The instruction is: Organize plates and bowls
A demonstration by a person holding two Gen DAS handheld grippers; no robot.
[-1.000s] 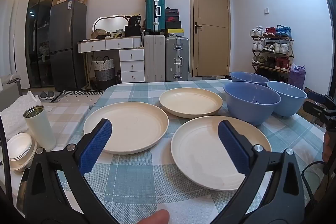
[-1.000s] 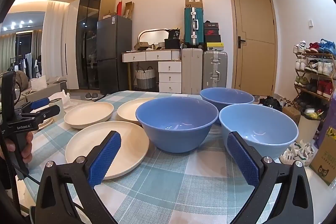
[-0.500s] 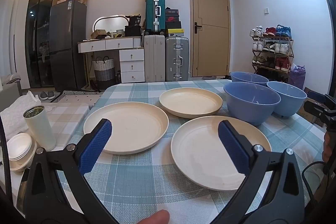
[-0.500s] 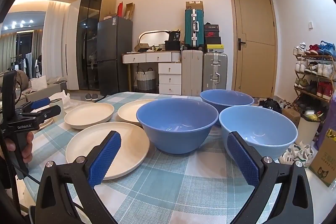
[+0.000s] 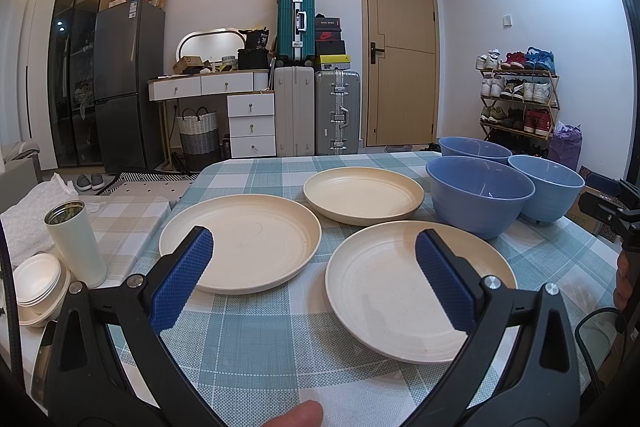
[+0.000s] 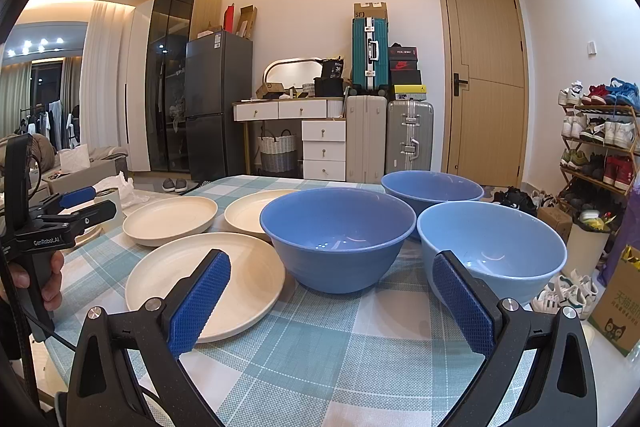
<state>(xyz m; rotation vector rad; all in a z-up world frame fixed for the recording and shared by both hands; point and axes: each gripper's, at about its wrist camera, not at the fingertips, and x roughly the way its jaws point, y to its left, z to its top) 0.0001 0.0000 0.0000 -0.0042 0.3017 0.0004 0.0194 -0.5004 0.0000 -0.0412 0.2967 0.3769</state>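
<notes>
Hovering low over the checked desk (image 5: 256,347), both left tongs (image 5: 312,279) and right tongs (image 6: 332,301) spread wide, empty. Beyond, three cream plates (image 5: 416,287), three blue bowls (image 6: 340,243). Farther, "GenRobot.AI" on left handle; "SF" on carton (image 6: 370,11).

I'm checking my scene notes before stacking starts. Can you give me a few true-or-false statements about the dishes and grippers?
1. Three cream plates lie on the checked tablecloth. True.
2. The blue bowls are nested together. False: all three stand separately.
3. The left gripper is open and holds nothing. True.
4. The right gripper is shut on a bowl. False: it is open, holding nothing.
5. A plate sits inside a bowl. False: every plate lies on the cloth.
</notes>
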